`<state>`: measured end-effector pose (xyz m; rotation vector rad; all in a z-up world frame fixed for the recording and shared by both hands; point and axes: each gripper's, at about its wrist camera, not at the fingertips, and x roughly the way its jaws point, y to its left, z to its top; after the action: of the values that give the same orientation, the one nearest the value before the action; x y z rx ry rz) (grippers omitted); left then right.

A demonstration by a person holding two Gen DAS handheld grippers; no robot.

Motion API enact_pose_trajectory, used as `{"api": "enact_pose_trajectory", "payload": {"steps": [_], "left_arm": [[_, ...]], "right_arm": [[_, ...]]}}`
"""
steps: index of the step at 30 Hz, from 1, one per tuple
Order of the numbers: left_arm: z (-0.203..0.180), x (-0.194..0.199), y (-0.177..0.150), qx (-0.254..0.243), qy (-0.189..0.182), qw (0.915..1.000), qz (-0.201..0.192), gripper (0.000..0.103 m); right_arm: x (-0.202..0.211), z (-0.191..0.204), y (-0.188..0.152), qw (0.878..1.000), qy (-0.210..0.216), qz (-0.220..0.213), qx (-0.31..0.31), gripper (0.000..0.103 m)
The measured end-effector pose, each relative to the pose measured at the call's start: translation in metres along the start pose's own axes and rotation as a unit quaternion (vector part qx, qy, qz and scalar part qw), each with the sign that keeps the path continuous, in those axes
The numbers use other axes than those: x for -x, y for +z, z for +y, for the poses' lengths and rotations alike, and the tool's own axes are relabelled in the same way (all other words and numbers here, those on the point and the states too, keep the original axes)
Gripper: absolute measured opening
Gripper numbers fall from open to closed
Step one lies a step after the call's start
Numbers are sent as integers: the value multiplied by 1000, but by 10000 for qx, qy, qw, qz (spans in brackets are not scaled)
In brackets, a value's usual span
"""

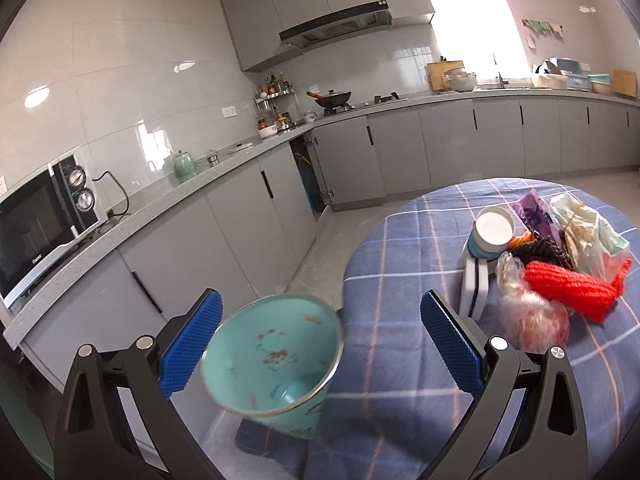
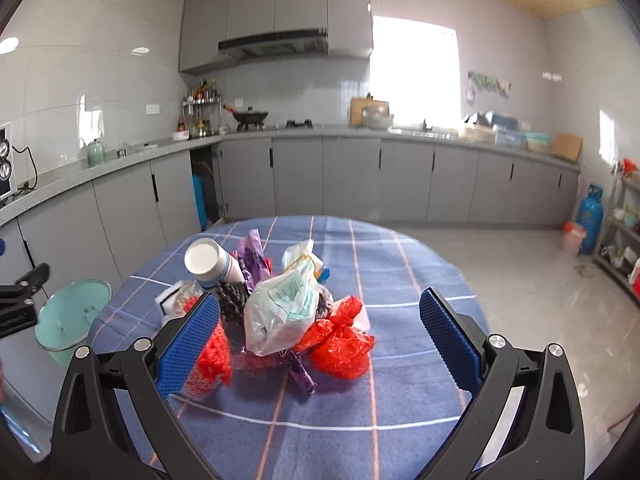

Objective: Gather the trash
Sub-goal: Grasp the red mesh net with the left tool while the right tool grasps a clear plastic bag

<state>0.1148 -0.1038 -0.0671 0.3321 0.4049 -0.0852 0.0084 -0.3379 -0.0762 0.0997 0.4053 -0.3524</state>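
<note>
A heap of trash lies on the round table with a blue checked cloth (image 2: pixel 400 380). It holds a paper cup (image 2: pixel 208 260), a purple wrapper (image 2: pixel 252 256), a clear bag of wrappers (image 2: pixel 280 312), a red plastic bag (image 2: pixel 340 344) and red netting (image 2: pixel 210 356). My right gripper (image 2: pixel 320 344) is open, just in front of the heap. A teal bin (image 1: pixel 272 352) with a metal rim stands tilted off the table's left edge. My left gripper (image 1: pixel 320 344) is open around the bin, its left pad close to the rim. In the left wrist view the cup (image 1: pixel 492 232) and netting (image 1: pixel 568 290) lie to the right.
A grey counter runs along the wall, with a microwave (image 1: pixel 36 224) and a teal kettle (image 1: pixel 184 164) on it. One cabinet door (image 1: pixel 320 176) stands open. A blue gas cylinder (image 2: pixel 590 216), a pink bin (image 2: pixel 574 238) and a shelf stand at the far right.
</note>
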Motion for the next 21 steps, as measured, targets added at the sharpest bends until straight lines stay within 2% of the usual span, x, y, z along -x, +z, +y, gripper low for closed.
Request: {"api": "enact_pose_trajectory", "payload": {"steps": [3,8,12,14,15,16,21], "left_arm": [[-17,-18,4,96,-60,9999,20,98],[-41,-44,6,132,-111,9995,255,98],[-49,-51,5,88,-141,9993,343,98],[-52,-53,5,62,-156,9993,339,98],[-54,-53,5,44,-170,9993,343,98],[-55,-53,4,35,-187,9992,346,98],[-58,-54,4,-15,-261,9989,402,98]], "right_arm": [[-23,-1,-2,9999,10,140,6,98],[-58,-1,-3,9986,263,430,-173,95],[-73,3,-9,9954,598,713,-209,76],[-78,6,-13,9932,754,853,-224,65],[-80,6,-15,9922,823,909,-218,52],[-80,8,-16,9917,852,941,-194,49],[-71,13,-13,9909,1044,841,-147,24]]}}
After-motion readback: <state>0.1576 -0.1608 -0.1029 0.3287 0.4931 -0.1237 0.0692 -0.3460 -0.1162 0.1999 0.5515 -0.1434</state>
